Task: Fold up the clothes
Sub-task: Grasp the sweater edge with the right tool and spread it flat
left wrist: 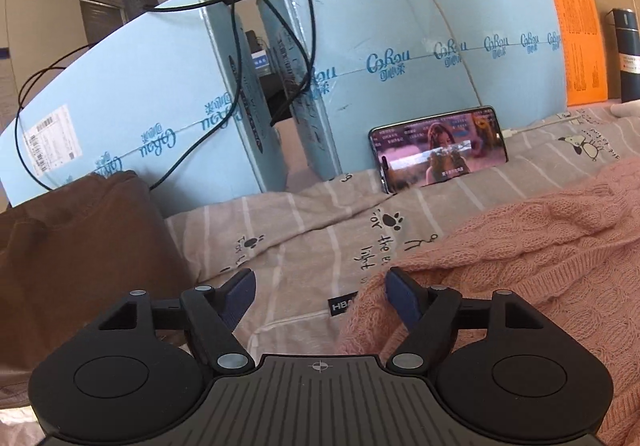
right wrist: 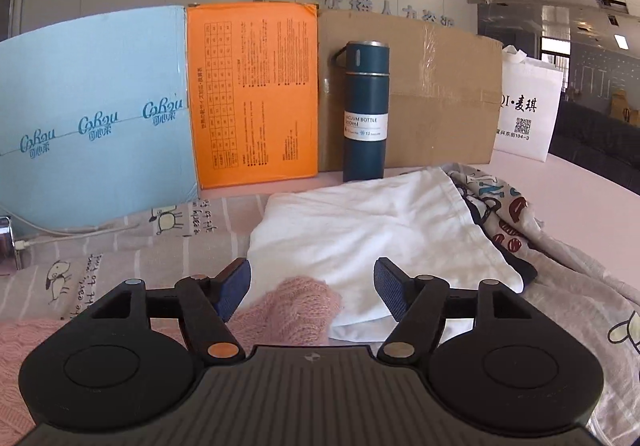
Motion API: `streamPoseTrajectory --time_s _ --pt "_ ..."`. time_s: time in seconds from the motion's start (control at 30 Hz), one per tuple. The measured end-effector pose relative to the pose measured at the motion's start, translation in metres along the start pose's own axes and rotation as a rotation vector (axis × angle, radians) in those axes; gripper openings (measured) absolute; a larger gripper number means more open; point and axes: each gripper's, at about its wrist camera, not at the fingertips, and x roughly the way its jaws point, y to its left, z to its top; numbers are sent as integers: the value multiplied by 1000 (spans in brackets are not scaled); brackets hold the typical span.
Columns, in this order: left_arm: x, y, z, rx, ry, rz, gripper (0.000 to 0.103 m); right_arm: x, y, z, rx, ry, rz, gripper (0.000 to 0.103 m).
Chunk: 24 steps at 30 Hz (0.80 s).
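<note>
A pink knitted sweater [left wrist: 520, 254] lies on the striped printed bedsheet [left wrist: 312, 230], filling the right of the left wrist view. My left gripper [left wrist: 320, 282] is open at the sweater's left edge; the knit touches its right pad, and nothing is pinched. In the right wrist view a bunched part of the pink sweater [right wrist: 292, 306] lies between the spread fingers of my open right gripper [right wrist: 312, 278], whose pads stand apart from it. A folded white garment [right wrist: 360, 230] lies just beyond, and a brown garment [left wrist: 76, 246] is heaped at the left.
Light blue cartons [left wrist: 400, 57], an orange box [right wrist: 252, 93] and a brown carton [right wrist: 432, 97] wall the far side. A phone [left wrist: 438, 145] leans on the blue carton, cables hang above. A dark blue vacuum bottle [right wrist: 365, 109] stands upright. A patterned garment [right wrist: 504, 213] and a white bag [right wrist: 528, 105] sit right.
</note>
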Motion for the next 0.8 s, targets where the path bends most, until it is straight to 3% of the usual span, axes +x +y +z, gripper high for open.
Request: streamPoseTrajectory --time_s 0.1,0.27,0.33,0.4,0.43,0.47,0.57,0.67,0.73,0.8 --pt "-4 9 -4 -34 -17 -13 74 -15 34 6 19 55 254 66" --pt "-11 9 -6 -46 -59 -71 76 5 123 -7 64 368 682 63" --pt "-9 7 -7 -37 -53 -92 76 12 152 -16 16 407 683 56" --pt "-7 5 -8 -34 -45 -98 76 20 174 -25 -37 439 676 38" --pt "-5 5 -8 -33 -41 -101 76 24 183 -29 -58 459 682 19" --pt "-5 4 -8 -34 -40 -102 76 27 186 -33 -60 488 721 7" --pt "-8 8 -8 -57 -58 -95 76 19 177 -36 -30 465 766 6" --pt "-10 13 -7 -85 -75 -84 76 -5 159 -19 29 383 817 6" --pt "-10 15 -6 -101 -84 -78 76 -22 149 -9 29 301 808 6" --pt "-10 15 -6 -106 -82 -80 76 -28 147 -7 5 274 789 6"
